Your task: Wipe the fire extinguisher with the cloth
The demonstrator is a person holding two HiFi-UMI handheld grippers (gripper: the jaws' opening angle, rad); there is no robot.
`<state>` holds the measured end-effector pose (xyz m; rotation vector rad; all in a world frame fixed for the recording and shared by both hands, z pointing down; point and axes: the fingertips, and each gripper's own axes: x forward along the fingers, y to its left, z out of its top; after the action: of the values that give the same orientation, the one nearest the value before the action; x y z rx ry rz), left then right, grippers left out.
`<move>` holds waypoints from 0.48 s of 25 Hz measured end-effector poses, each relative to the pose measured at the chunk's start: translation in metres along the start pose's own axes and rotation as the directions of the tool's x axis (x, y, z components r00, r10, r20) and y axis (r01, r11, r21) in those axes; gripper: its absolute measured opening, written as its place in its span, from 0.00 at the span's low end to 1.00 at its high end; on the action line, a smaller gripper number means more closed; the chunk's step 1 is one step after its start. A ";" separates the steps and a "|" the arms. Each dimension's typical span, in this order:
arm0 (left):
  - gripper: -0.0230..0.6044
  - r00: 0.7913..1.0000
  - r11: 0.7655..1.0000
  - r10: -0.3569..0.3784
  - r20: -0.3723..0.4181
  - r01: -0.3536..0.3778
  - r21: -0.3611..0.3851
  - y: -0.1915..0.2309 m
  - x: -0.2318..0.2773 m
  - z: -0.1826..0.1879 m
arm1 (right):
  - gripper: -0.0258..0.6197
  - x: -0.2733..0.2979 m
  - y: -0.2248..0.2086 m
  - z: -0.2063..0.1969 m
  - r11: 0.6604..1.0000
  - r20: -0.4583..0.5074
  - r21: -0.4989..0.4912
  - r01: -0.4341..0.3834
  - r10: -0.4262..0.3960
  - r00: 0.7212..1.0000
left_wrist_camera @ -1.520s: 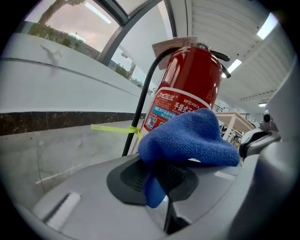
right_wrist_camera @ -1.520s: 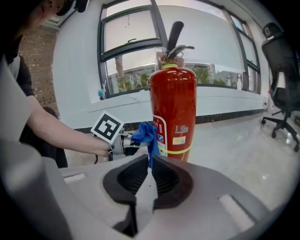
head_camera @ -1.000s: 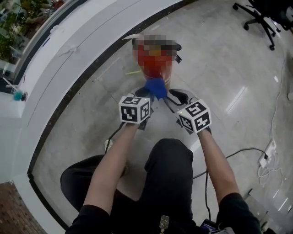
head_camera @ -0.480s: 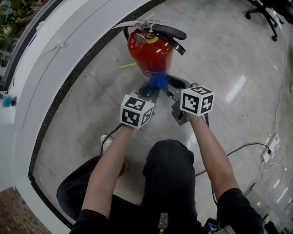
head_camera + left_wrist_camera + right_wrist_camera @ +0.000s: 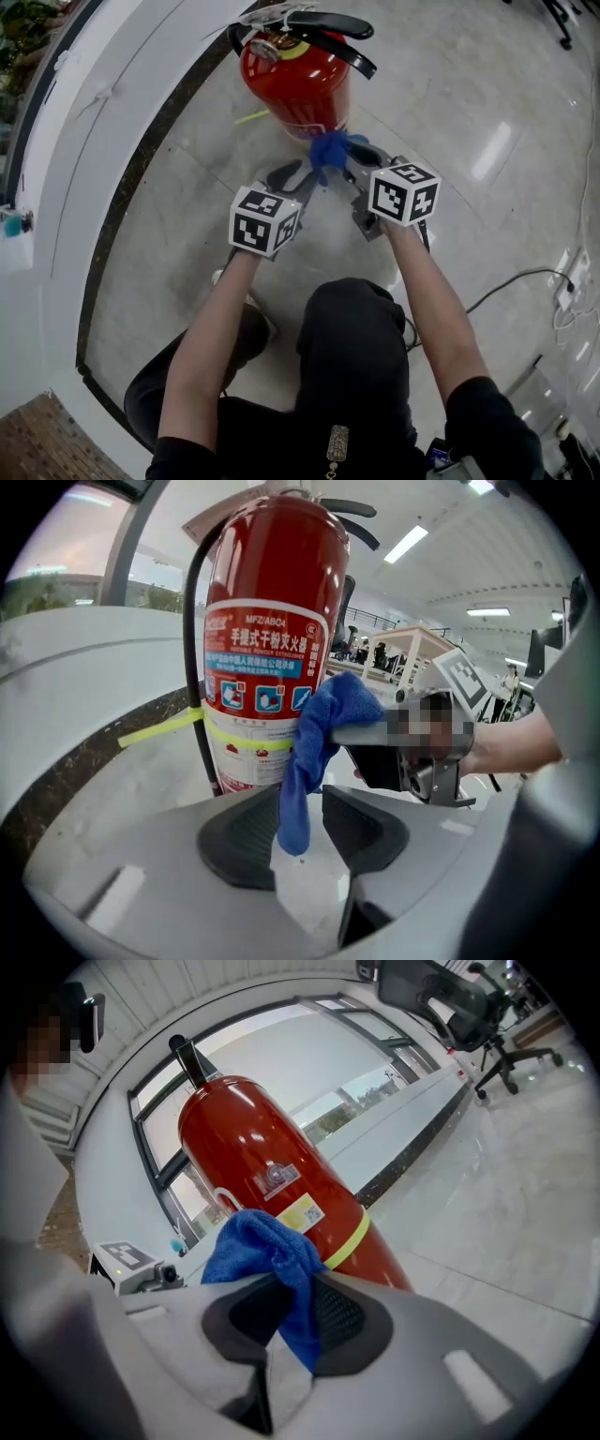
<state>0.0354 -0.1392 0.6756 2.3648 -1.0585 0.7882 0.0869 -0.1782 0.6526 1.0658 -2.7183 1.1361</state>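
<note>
Fire extinguisher (image 5: 298, 84) stands upright on the floor (image 5: 450, 112), at twelve o'clock in the head view. A blue cloth (image 5: 328, 150) touches its lower side at six o'clock. The right gripper (image 5: 358, 157) has just been closing and pinches the cloth. The left gripper (image 5: 295, 176) has just been opening, and the cloth's tail hangs loose between its parted jaws.

Glossy pale tile floor (image 5: 450, 112) under jaws, curved white sill (image 5: 141, 84) w/ dark stone edge (image 5: 131, 187) to left, windows (image 5: 281, 1054) ahead, office chair (image 5: 469, 1016) far right.
</note>
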 end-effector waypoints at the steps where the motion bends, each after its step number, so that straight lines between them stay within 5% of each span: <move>1: 0.28 1.000 1.000 0.006 -0.009 -0.006 0.019 0.002 -0.007 0.002 | 0.15 -0.001 -0.001 -0.001 1.000 0.006 0.015 0.011 -0.011 1.000; 12: 0.11 1.000 0.996 -0.006 0.018 0.005 0.085 -0.014 -0.034 0.027 | 0.15 -0.033 0.006 0.058 0.995 0.113 -0.030 0.090 -0.086 0.990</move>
<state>0.0364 -0.1284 0.6314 2.4495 -1.0449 0.8261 0.1226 -0.1921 0.5976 1.2681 -2.7310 1.0420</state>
